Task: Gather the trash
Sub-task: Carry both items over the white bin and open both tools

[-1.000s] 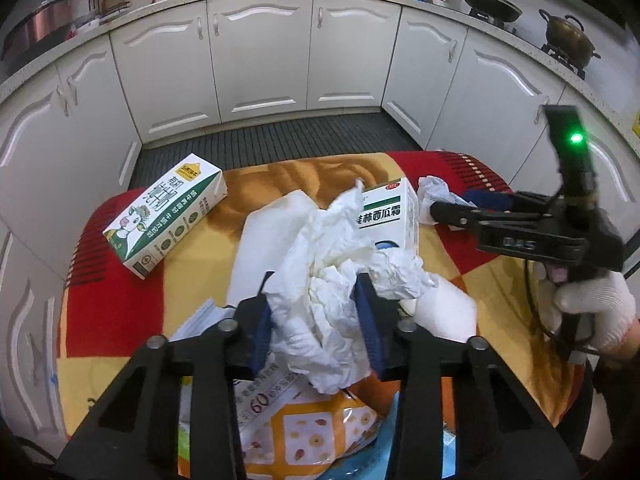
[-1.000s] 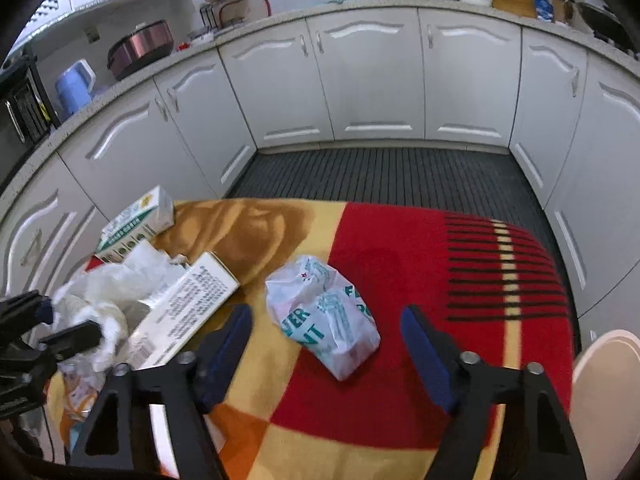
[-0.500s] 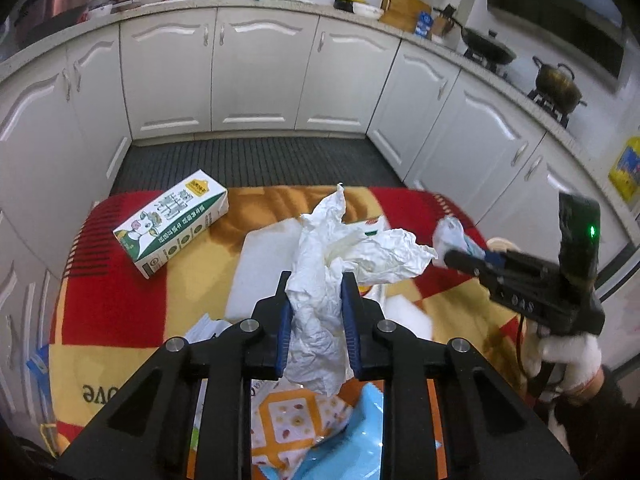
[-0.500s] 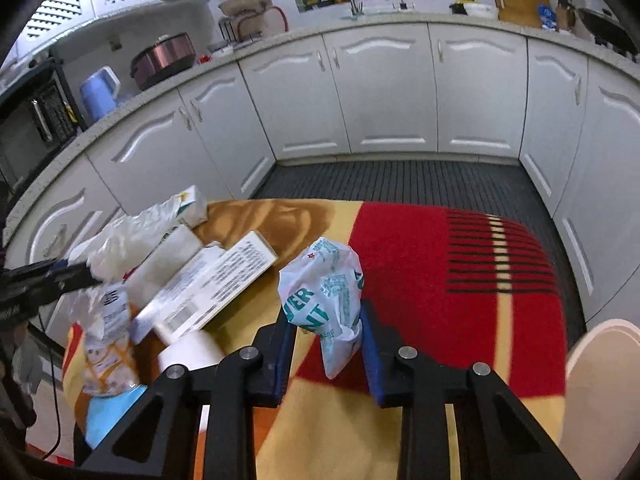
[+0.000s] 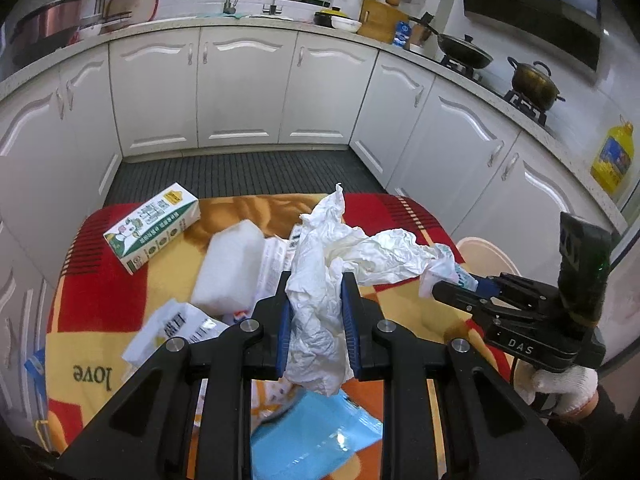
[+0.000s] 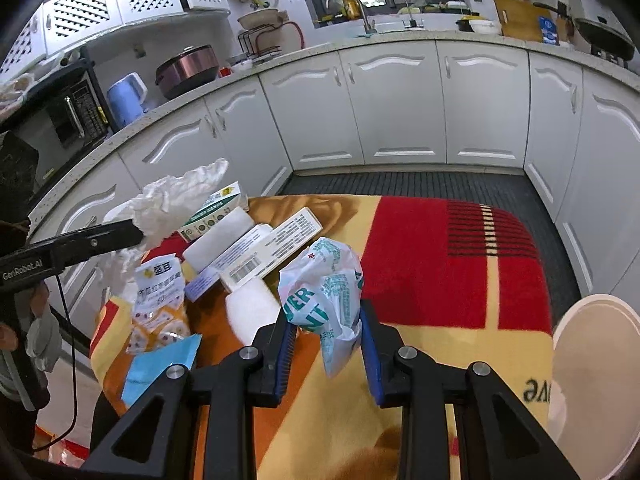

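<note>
Your left gripper (image 5: 316,320) is clamped on a crumpled white plastic bag (image 5: 320,280), held above the blanket-covered table (image 5: 92,280). Your right gripper (image 6: 326,350) pinches a balled white wrapper with green print (image 6: 324,292), also lifted off the blanket. Below lie a green-and-white carton (image 5: 154,228), a white foam block (image 5: 228,268), a flat box (image 6: 280,240), a snack packet (image 6: 158,300) and a blue pouch (image 5: 312,436). A pale round bin (image 6: 592,384) stands at the table's right edge.
</note>
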`<state>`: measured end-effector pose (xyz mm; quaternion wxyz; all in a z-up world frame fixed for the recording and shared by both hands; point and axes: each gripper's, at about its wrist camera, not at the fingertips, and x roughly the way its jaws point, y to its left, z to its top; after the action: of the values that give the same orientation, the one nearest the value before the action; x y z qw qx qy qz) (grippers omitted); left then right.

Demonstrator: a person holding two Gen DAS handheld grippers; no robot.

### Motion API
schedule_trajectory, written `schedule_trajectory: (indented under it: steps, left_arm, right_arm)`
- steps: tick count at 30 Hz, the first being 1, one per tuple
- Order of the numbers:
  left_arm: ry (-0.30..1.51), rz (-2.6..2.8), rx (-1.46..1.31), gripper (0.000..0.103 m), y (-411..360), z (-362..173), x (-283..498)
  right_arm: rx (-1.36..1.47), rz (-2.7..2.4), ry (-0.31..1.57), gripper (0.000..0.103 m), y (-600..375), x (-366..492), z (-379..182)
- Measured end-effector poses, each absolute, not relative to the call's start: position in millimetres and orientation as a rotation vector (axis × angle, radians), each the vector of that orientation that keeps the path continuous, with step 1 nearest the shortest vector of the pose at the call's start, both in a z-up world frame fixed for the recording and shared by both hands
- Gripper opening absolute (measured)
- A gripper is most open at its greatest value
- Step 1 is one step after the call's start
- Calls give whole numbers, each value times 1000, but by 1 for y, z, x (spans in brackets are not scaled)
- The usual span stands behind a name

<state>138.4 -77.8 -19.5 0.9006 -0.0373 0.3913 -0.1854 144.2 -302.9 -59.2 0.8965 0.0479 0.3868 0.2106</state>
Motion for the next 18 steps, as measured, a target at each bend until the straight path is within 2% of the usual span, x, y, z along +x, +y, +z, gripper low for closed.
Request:
schedule_trajectory:
  steps: [18]
  left_arm:
    - [810, -454, -3, 20, -157, -30, 115]
  right_arm:
    - [118, 353, 773, 29, -353, 105, -50]
